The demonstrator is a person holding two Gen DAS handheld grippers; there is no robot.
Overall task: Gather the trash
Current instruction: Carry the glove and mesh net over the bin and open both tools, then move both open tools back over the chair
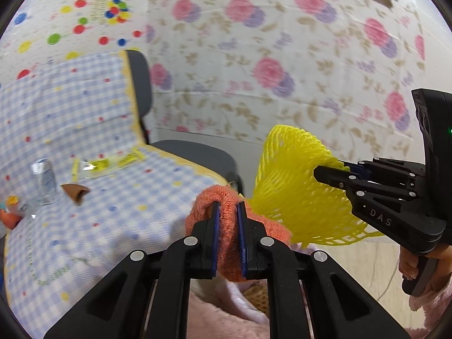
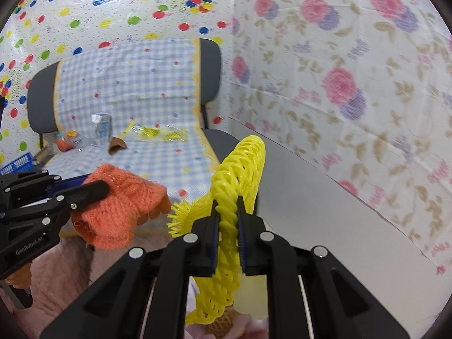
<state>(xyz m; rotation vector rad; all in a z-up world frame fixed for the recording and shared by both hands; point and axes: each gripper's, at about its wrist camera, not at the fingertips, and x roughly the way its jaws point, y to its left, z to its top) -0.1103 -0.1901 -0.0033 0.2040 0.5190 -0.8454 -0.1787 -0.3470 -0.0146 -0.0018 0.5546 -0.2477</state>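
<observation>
Already in hand: your right gripper is clamped on the yellow foam mesh fruit sleeve, lifted clear of the seat.
Left side: your left gripper pinches the orange knitted fabric piece; whether it is a bag mouth or a glove, the views are too poor to say.
Position: the sleeve hangs just beside the orange knit, to its right.
Left to collect: on the blue checked chair cover lie a clear yellow-printed plastic wrapper, a small silver-blue carton, a brown cardboard scrap and an orange-and-clear packet.
Progress: early, by my judgement; one item gripped, four waiting.
</observation>
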